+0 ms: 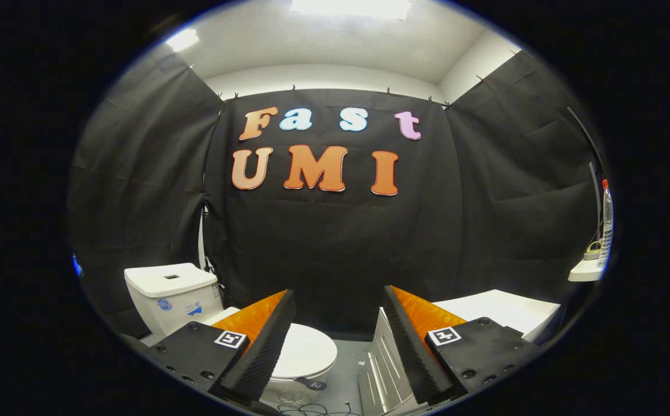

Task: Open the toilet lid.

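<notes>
A white toilet stands low on the left, its tank (172, 296) against the black cloth wall. Its lid (307, 351) lies flat and closed over the bowl, partly hidden behind my left finger (260, 346). My gripper (338, 341) is open, with a wide gap and nothing between the fingers. It hovers above and a little to the right of the lid, apart from it. The right finger (413, 349) sits over a white cabinet.
A white cabinet or counter (502, 312) with a ribbed front (384, 364) stands right of the toilet. A small shelf (586, 271) on the right wall holds a clear bottle (606, 222). Cables (312, 409) lie on the grey floor near the bowl's base.
</notes>
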`<state>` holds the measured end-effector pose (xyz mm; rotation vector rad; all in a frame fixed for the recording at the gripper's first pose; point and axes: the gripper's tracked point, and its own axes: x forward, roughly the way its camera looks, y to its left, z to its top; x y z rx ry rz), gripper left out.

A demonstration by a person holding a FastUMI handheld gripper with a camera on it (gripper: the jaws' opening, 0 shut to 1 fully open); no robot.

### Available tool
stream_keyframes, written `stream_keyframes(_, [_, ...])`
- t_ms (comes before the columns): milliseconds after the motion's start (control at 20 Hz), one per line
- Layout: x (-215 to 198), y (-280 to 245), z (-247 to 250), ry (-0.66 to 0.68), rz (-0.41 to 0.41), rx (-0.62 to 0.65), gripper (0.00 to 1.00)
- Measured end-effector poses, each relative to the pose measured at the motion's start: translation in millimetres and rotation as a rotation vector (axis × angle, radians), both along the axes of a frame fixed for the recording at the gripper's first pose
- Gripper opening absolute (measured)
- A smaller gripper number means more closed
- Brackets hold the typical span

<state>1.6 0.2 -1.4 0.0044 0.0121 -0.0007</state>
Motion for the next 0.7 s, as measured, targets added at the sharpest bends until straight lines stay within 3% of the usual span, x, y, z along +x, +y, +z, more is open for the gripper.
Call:
stream_keyframes(350, [-6,-2,14,-0.052,-0.006,0.015,0.98])
stream_keyframes(700, [0,2,-5,0.010,0.016,0.053,0.98])
